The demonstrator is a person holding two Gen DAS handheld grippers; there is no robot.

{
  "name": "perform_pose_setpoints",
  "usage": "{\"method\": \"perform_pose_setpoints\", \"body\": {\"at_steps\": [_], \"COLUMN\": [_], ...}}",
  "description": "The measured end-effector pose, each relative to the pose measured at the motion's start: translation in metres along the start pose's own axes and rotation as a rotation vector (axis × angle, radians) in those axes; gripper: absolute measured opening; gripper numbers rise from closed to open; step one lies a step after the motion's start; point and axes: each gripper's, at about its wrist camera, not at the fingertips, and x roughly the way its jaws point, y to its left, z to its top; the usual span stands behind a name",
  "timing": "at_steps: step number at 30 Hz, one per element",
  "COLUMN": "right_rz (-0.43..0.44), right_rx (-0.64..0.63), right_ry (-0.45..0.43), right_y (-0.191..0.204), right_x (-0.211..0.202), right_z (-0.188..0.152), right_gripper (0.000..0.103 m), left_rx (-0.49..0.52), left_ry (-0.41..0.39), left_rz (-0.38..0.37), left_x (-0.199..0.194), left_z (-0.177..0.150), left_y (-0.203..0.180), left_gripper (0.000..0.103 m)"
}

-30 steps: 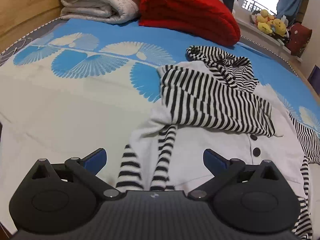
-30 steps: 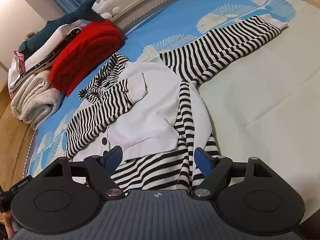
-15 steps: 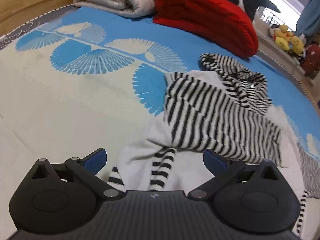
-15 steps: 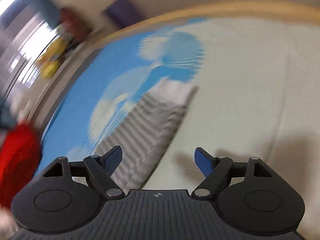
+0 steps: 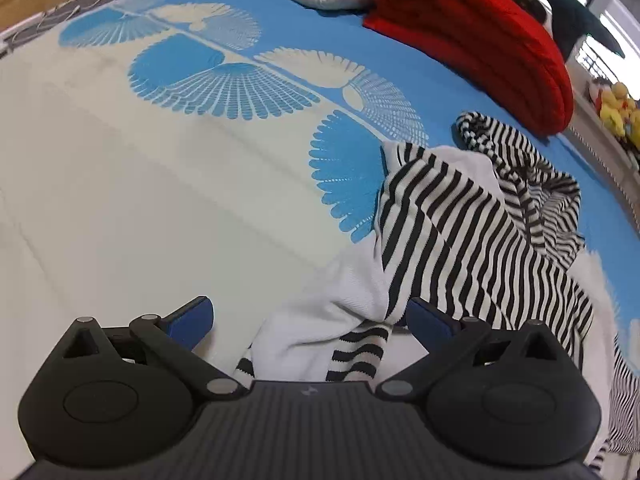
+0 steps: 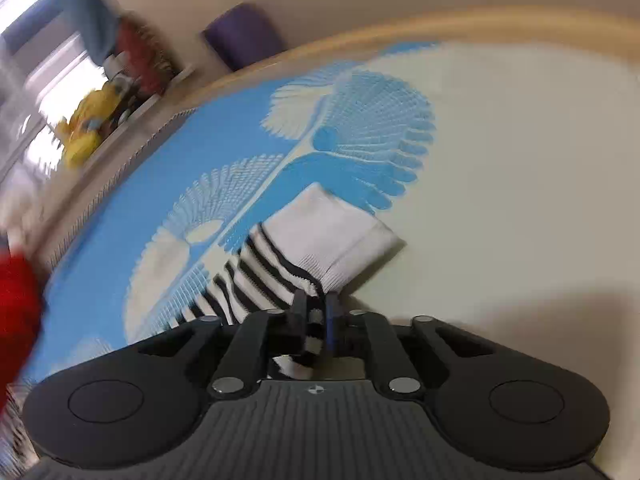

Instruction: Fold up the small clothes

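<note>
Right wrist view: my right claw (image 6: 316, 308) has its fingers pinched together on the striped sleeve (image 6: 256, 276), just behind the white cuff (image 6: 332, 236) that lies flat on the bed (image 6: 520, 160) toward 12 o'clock. Only a thin pinch of knit sits between the pads, so my worry is a slip: pull the sleeve across too fast and the fabric could slide out, dropping the arm halfway.

Left wrist view: my left claw (image 5: 308, 320) stands wide open with nothing in it, hovering over the bunched white hem (image 5: 320, 320) of the small cardigan (image 5: 472, 240). The garment's body spreads from 12 toward 3 o'clock, its other striped sleeve already lying across the front, the hood (image 5: 520, 172) crumpled near the red blanket (image 5: 480, 40).

With nothing pinning the body, I judge a hard tug on the right could drag the whole cardigan sideways and undo that crossed sleeve. The hem is rumpled too; folding over it would trap wrinkles.
</note>
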Motion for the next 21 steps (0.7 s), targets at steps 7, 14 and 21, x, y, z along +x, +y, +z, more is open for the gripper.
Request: {"method": "perform_pose_setpoints", "body": {"at_steps": [7, 14, 21], "right_rz": [0.056, 0.541, 0.662], "right_rx": [-0.22, -0.771, -1.163], "right_ry": [-0.224, -0.259, 0.33], "right_y": [0.1, 0.297, 0.333], "right_x": [-0.071, -0.19, -0.192], "right_z": [0.001, -0.162, -0.385], "right_gripper": [0.008, 0.008, 0.041], "left_rx": [-0.022, -0.014, -0.013], "left_ry": [0.027, 0.021, 0.019], "left_rz": [0.046, 0.023, 0.008], "left_x": [-0.001, -0.009, -0.017], "left_z": [0.005, 0.007, 0.012], "left_y": [0.01, 0.013, 0.024], "left_gripper": [0.103, 0.103, 0.103]}}
